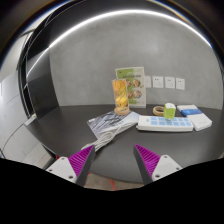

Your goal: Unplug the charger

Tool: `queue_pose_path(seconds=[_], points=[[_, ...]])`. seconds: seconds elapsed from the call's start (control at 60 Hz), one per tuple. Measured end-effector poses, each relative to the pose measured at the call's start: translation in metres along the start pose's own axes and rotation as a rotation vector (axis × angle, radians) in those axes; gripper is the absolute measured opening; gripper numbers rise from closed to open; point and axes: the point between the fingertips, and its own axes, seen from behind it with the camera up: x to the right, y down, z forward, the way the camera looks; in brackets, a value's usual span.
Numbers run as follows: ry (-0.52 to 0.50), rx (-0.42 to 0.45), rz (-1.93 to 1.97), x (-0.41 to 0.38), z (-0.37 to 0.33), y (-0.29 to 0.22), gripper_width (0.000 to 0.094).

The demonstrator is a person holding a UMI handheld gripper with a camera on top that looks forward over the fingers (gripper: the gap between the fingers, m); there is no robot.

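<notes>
Claw (115, 160) open, nothing between the purple pads (82, 158), hovering low over the near part of the dark tabletop (60, 125). White power strip (163, 124) lies beyond the fingers toward the right, near the wall; a charger on it can't be made out. Crumpled plastic packet (112, 122) sits just ahead, partly across the approach. Open room is to the packet's right.

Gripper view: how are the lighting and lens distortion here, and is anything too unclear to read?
Gripper view: strong fisheye bending, with the dark table edge curving; dim, even room light, a bright curved streak overhead; the open gripper empty and sharp; the power strip visible beyond it, any plugged charger too small to make out.
</notes>
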Motion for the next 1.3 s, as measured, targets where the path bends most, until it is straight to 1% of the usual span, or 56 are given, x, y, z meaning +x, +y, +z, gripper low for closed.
queue_pose_path(seconds=[0.1,0.117,0.15,0.25,0.367,0.517,0.583,0.7,0.833,1.0,1.033,1.067,1.083,1.1,1.133,1.233,1.3], points=[[0.031,0.0,0.027,0.008,0.018,-0.007,0.0796],[0.038,-0.003,0.034,0.017,0.01,-0.002,0.0795],[0.045,-0.007,0.04,0.011,0.027,-0.012,0.0796],[0.083,0.004,0.009,0.037,0.045,-0.021,0.0793],[0.156,0.025,0.001,0.092,0.069,-0.033,0.0792],[0.237,0.036,0.008,0.182,0.11,-0.045,0.0796],[0.267,0.007,-0.004,0.22,0.128,-0.045,0.0791],[0.272,0.022,-0.009,0.264,0.159,-0.059,0.079],[0.257,0.027,-0.029,0.287,0.196,-0.073,0.079],[0.264,0.082,-0.008,0.305,0.232,-0.091,0.0783],[0.272,0.077,-0.003,0.31,0.238,-0.09,0.0767],[0.282,0.071,0.002,0.314,0.243,-0.087,0.0725],[0.285,0.067,0.003,0.316,0.245,-0.086,0.0745],[0.287,0.061,0.002,0.317,0.247,-0.083,0.0655],[0.262,0.058,0.008,0.311,0.251,-0.081,0.0518],[0.304,0.067,-0.046,0.314,0.249,-0.081,0.0472],[0.342,0.081,0.001,0.316,0.248,-0.081,0.0416]])
